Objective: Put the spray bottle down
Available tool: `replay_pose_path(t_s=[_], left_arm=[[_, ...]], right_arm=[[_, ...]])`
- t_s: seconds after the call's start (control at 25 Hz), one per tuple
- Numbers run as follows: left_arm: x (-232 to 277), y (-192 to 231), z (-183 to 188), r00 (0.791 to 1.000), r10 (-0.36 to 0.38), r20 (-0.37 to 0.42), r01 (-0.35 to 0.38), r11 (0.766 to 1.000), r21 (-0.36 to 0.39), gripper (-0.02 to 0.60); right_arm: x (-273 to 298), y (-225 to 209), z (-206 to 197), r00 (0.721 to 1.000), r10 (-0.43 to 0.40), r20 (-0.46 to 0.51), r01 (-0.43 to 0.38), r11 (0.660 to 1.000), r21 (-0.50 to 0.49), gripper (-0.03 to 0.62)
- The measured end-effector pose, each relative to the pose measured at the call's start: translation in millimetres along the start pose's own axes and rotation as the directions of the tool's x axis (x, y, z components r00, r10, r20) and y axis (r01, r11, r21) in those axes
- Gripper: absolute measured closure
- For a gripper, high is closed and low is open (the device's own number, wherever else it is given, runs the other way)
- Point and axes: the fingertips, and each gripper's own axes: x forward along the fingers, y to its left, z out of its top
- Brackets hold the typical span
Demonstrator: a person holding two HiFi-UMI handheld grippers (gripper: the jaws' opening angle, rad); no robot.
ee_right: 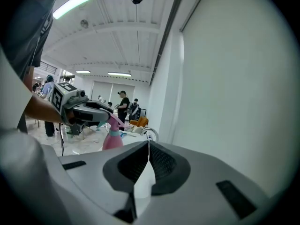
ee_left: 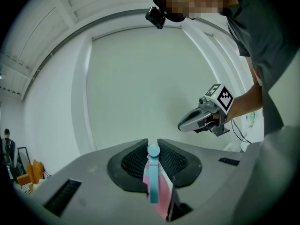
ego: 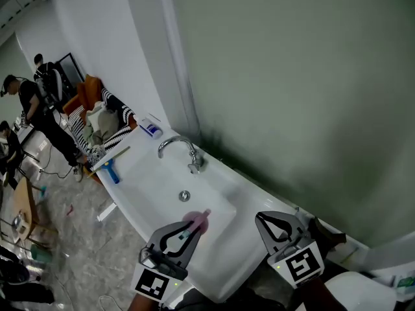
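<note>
A pink spray bottle point(ego: 199, 221) with a light blue trigger hangs over the white sink basin point(ego: 155, 186), and my left gripper point(ego: 189, 232) is shut on it. In the left gripper view the bottle's blue head and pink body point(ee_left: 153, 182) are pinched between the jaws point(ee_left: 153, 149). To its right, my right gripper point(ego: 264, 219) hovers over the counter edge, shut and empty; its tips meet point(ee_right: 149, 142). The right gripper view shows the left gripper point(ee_right: 86, 109) gripping the pink bottle point(ee_right: 112, 138). My right gripper point(ee_left: 199, 119) also appears in the left gripper view.
A chrome faucet point(ego: 187, 150) stands at the back of the basin, with the drain point(ego: 185, 195) below it. At the counter's far end lie a blue-capped tube point(ego: 150, 129) and a blue brush point(ego: 110, 171). A grey-green wall point(ego: 292, 76) runs along the right. People point(ego: 35, 109) stand far left.
</note>
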Motion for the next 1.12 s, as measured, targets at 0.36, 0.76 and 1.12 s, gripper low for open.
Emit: replay_pose_path(t_s=[0.36,0.76,1.12], left_arm=[[37.0,13.0,-3.3,0.999,-0.035,0.018,0.035,0.999,0.002,0.523],[84.1,55.8,-33.9,0.989,-0.120,0.084,0.122,0.992,-0.016,0.523],[123.9,73.8,-80.9,0.986,-0.130,0.100,0.139,0.986,-0.089,0.522]], right_arm=[[16.1,-16.2,-17.6,1.000,-0.011,-0.024,0.013,0.998,0.058,0.584],[41.4,-26.2,-49.4,0.985,-0.068,-0.158,0.080,0.994,0.071,0.585],[65.0,-20.5,-79.6,0.967,-0.058,-0.250,0.079,0.994,0.076,0.584]])
